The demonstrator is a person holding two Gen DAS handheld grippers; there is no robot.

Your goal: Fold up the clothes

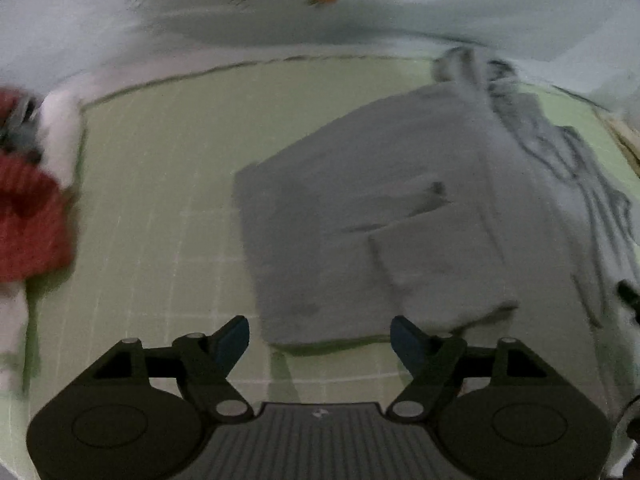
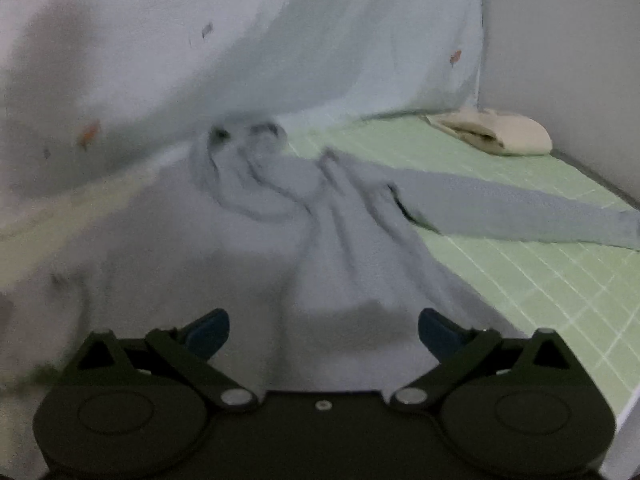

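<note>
A grey long-sleeved garment [image 1: 360,220] lies spread on the green gridded mat [image 1: 160,200], with one sleeve folded across its body. In the left wrist view my left gripper [image 1: 320,334] hovers open over the garment's near edge, and nothing sits between its blue pads. In the right wrist view the same garment [image 2: 340,240] is bunched and wrinkled towards the collar, and its other sleeve [image 2: 520,216] stretches out to the right over the mat [image 2: 540,288]. My right gripper [image 2: 324,328] stands wide open just above a raised fold of the grey cloth, pads apart from it.
A pale blue sheet [image 2: 280,60] with small orange prints hangs behind the mat. A red garment [image 1: 28,216] with something white lies at the mat's left edge. A folded beige cloth [image 2: 496,132] rests at the far right corner by a grey wall [image 2: 560,40].
</note>
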